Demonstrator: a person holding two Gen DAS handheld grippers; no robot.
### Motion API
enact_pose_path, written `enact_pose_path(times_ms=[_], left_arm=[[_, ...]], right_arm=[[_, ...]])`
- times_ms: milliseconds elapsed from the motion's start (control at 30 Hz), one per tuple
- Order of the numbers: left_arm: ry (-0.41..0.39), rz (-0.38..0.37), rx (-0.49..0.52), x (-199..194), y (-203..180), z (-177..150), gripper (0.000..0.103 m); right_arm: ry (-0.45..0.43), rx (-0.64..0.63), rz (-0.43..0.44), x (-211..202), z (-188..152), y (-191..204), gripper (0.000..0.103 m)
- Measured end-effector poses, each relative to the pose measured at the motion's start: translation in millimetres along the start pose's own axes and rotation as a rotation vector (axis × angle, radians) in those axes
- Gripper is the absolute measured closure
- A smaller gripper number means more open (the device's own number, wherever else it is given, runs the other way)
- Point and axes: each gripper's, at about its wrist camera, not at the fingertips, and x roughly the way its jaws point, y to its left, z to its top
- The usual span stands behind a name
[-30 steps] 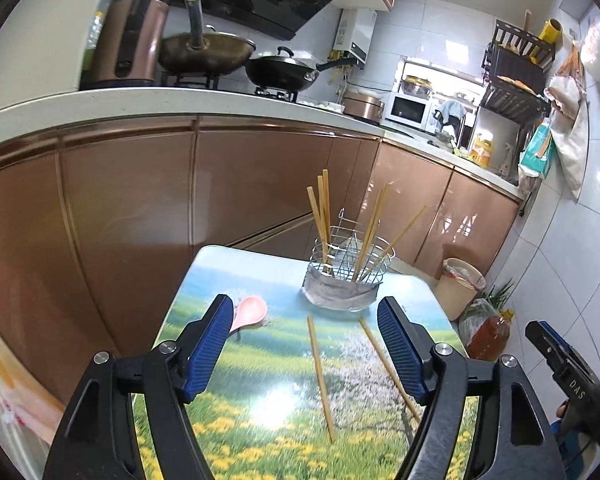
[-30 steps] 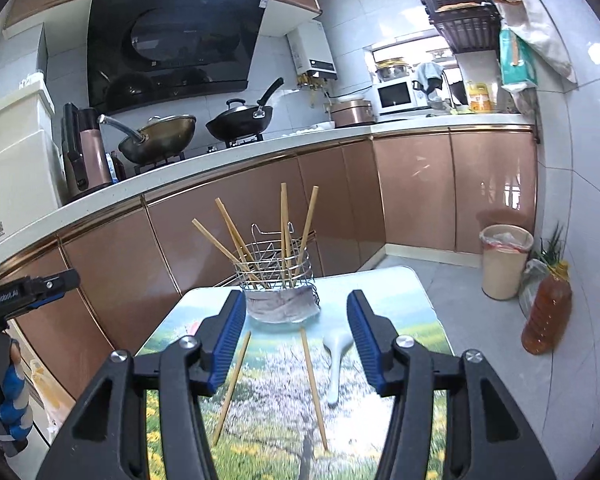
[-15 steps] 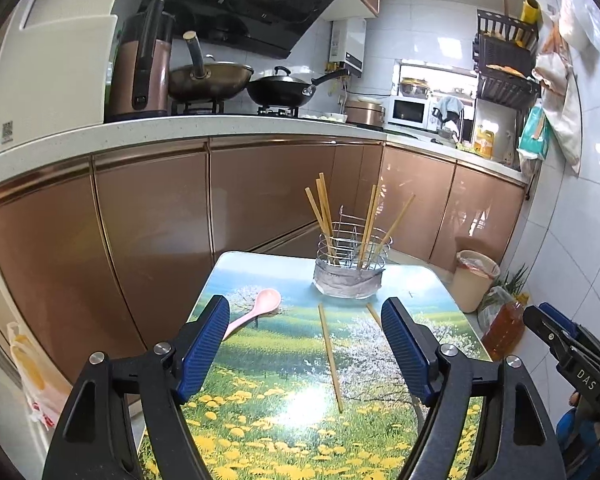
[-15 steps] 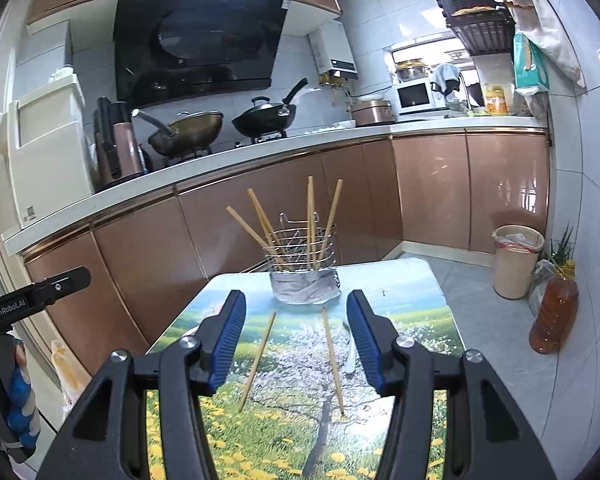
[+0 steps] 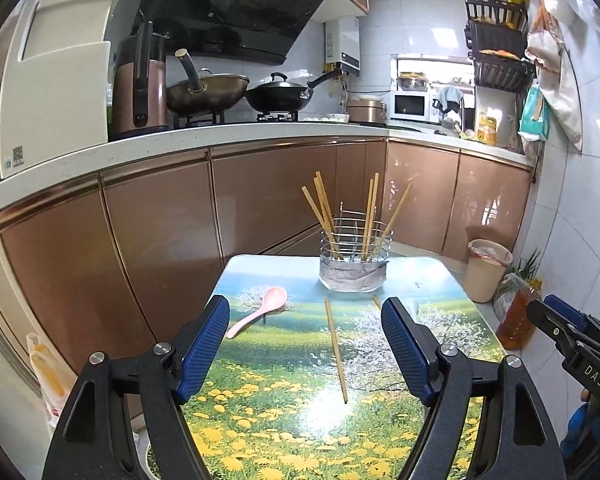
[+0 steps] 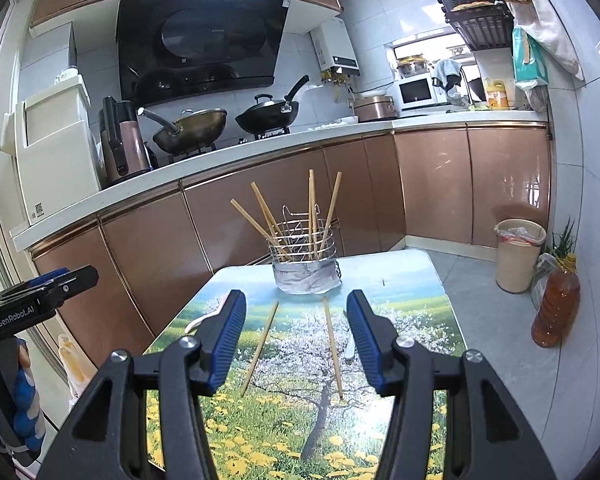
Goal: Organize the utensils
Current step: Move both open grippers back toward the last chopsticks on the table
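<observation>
A wire utensil basket (image 5: 354,256) with several wooden chopsticks standing in it sits at the far end of a small table (image 5: 284,412) with a flower-meadow print. It also shows in the right wrist view (image 6: 305,266). A pink spoon (image 5: 258,311) lies to its left. One loose chopstick (image 5: 336,354) lies in the middle; the right wrist view shows two loose chopsticks (image 6: 260,348) (image 6: 333,350) and part of a pale spoon (image 6: 350,350). My left gripper (image 5: 306,344) is open and empty above the near table. My right gripper (image 6: 296,338) is open and empty too.
Copper kitchen cabinets (image 5: 160,240) and a counter with woks (image 5: 208,90) stand behind the table. A bin (image 6: 518,254) and an oil bottle (image 6: 554,308) stand on the floor to the right. The right gripper shows at the left view's right edge (image 5: 572,340).
Both grippers have pulled back and risen from the basket, so more of the table and kitchen shows. Both stay open. The utensils have not moved.
</observation>
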Motion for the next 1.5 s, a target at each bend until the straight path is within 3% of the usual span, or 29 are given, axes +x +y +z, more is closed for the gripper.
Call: enact_pose_path(times_ms=[567,1500], left_arm=[[-0.019,0.153,0.064,4,-5,-5,0.025],[0.148,0.174,0.074,73,-8,-21,0.023]], right_arm=[[0.053,-0.017,0.019,15,-13,7,0.052],[0.197,0.036,0.021,74,-43,-18,0.052]])
